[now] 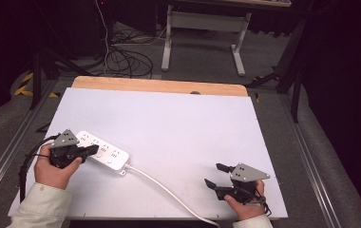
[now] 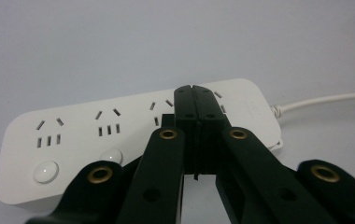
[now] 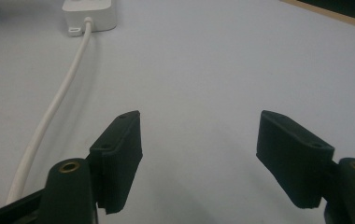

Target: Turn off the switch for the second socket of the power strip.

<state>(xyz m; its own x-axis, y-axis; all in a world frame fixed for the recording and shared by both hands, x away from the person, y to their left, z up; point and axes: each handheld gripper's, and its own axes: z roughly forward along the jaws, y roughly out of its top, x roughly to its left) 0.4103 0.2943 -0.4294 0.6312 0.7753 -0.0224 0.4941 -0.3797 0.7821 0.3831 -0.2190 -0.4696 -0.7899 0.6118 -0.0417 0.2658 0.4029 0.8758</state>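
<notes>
**Left jaws closed over the power strip, right jaws wide over bare board**

The white power strip [image 1: 103,151] lies slantwise near the left edge of the white table [image 1: 178,123], sockets and round buttons facing up. The left gripper [image 1: 92,150] hangs over its middle with both jaws pressed together and nothing between them; from the left gripper view its tips sit above the strip's sockets, and I cannot tell whether they touch it. The strip's white cable [image 1: 166,191] runs from its right end toward the near edge, crossing the ground between the two hands. The right gripper [image 1: 216,175] sits well apart near the front right corner, jaws spread wide over bare surface, the cable off to its left. The far half of the board is open, ending at a wooden strip [image 1: 159,85]. Beyond it, loose cables [image 1: 121,59] lie on the floor beside a white table frame [image 1: 202,28].
</notes>
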